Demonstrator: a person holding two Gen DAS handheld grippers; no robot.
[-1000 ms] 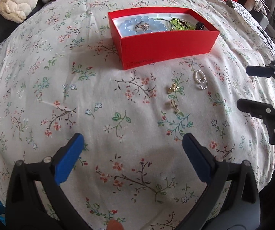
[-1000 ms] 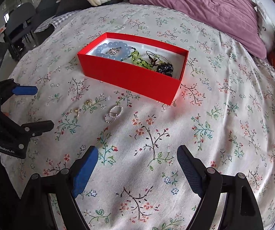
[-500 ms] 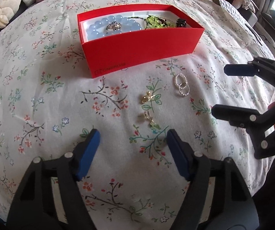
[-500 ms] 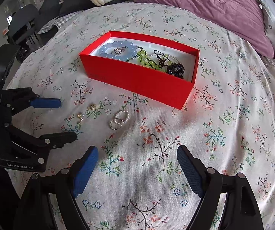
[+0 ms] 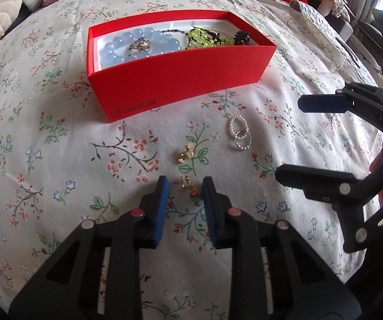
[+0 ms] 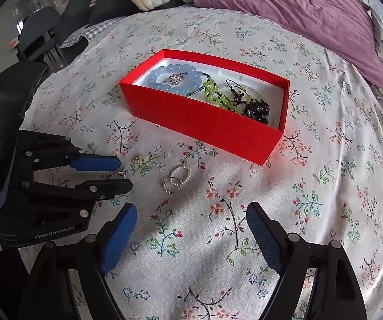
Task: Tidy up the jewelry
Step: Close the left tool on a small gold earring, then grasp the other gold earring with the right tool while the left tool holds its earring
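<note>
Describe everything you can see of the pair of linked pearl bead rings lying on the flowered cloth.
The pair of linked pearl bead rings is two small loops of tiny white beads, joined by what looks like a thin silvery metal ring. They lie flat on the flowered cloth, outside the red cardboard box and just in front of its long wall, not touching it. Neither gripper touches them. The gold earrings lie apart, toward the left gripper.

Matt red cardboard box [image 5: 180, 77], glossy blue beads [image 5: 116, 60] inside. Soft printed cotton bedspread [image 5: 58, 160]. Shiny gold-metal earring [image 5: 184, 154], pearly rings [image 5: 239, 133]. Matt black plastic tool [image 5: 184, 186], textured blue pads [image 6: 264, 240].
</note>
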